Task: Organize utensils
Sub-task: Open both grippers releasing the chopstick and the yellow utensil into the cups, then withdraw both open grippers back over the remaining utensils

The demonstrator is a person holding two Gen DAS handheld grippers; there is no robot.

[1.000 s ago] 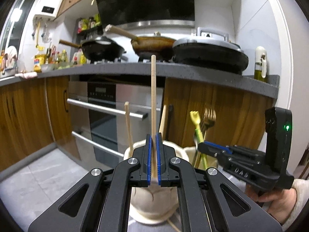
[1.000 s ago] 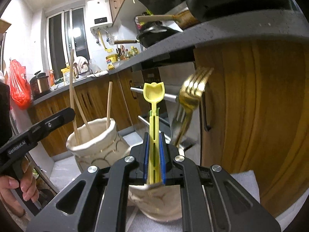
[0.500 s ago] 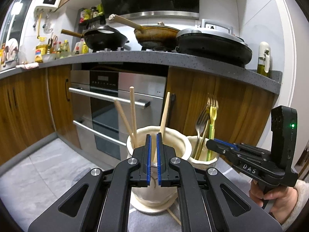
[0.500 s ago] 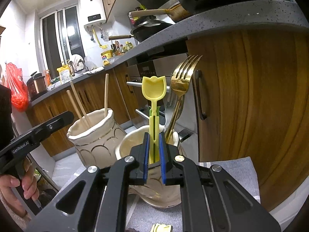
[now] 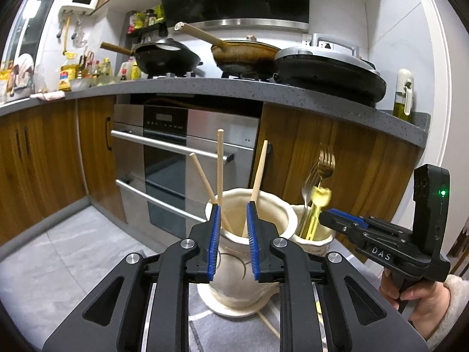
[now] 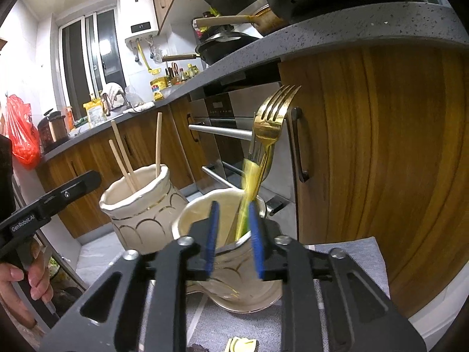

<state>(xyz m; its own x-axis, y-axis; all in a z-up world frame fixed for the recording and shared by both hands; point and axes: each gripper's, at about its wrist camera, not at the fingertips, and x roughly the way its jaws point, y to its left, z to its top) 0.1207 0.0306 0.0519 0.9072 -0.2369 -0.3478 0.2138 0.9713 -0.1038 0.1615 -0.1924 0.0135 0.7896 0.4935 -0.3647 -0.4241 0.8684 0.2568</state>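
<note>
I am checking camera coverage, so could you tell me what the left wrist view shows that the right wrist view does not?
Only the left wrist view shows the oil bottle on the counter and a loose chopstick beside the jar's base. Only the right wrist view shows the red bag and the window. Both show the chopstick jar, the fork jar, the gold fork and the blurred yellow utensil.

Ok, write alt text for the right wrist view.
The right tool is opening over a cream jar, and a blurred yellow utensil stands loose between its blue pads beside a gold fork. A second jar to the left holds three chopsticks.
</note>
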